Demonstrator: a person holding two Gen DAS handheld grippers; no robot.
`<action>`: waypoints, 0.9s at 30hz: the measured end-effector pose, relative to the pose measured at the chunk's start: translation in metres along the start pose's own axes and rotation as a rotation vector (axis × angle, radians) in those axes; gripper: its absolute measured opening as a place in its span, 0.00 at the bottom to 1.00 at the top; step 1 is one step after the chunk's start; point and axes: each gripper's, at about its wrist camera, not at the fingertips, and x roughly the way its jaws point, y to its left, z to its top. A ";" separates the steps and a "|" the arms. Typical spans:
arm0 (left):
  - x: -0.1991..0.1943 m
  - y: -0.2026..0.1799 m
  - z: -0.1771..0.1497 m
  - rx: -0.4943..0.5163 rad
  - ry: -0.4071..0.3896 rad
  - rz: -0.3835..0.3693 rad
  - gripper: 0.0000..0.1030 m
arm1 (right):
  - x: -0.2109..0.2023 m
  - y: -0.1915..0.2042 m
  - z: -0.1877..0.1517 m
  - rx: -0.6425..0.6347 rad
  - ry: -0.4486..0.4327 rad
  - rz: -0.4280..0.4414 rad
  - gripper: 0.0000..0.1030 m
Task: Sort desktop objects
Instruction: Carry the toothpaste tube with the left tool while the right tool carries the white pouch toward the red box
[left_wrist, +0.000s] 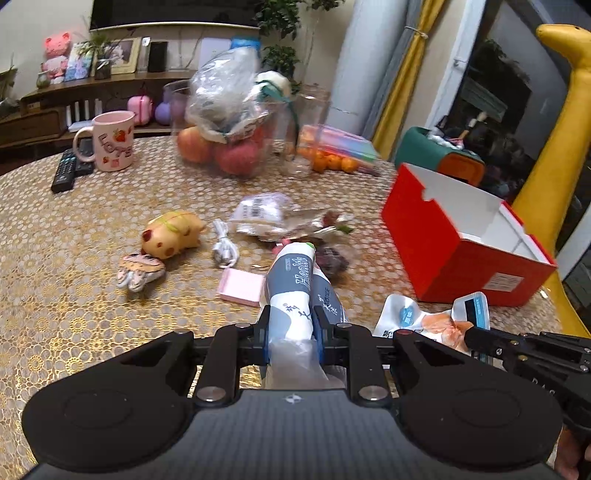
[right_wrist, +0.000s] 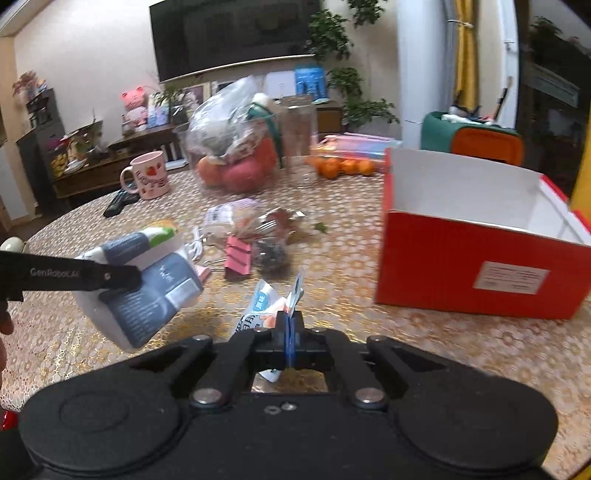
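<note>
A: Gripping what, the left gripper (left_wrist: 291, 325)?
B: It's squeezing a soft, light grey-white pouch (left_wrist: 291, 291) mid-body, above the table; "Health" is showing. The right gripper (right_wrist: 288, 325) is pinching a thin, crinkly snack packet (right_wrist: 273, 306) by its edge, near the red box (right_wrist: 476, 269). The side arm is reading "GenRobot.AI".

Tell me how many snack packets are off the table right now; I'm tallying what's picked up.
2: a grey-white pouch in the left gripper, an orange-white packet in the right gripper.
</note>
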 end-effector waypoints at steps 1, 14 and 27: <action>-0.003 -0.005 0.000 0.009 -0.004 -0.006 0.19 | -0.006 -0.004 0.000 0.006 -0.006 -0.004 0.00; -0.023 -0.077 0.013 0.125 -0.048 -0.115 0.19 | -0.083 -0.053 0.020 0.073 -0.152 -0.089 0.00; -0.002 -0.145 0.053 0.218 -0.046 -0.197 0.19 | -0.099 -0.127 0.052 0.106 -0.234 -0.209 0.00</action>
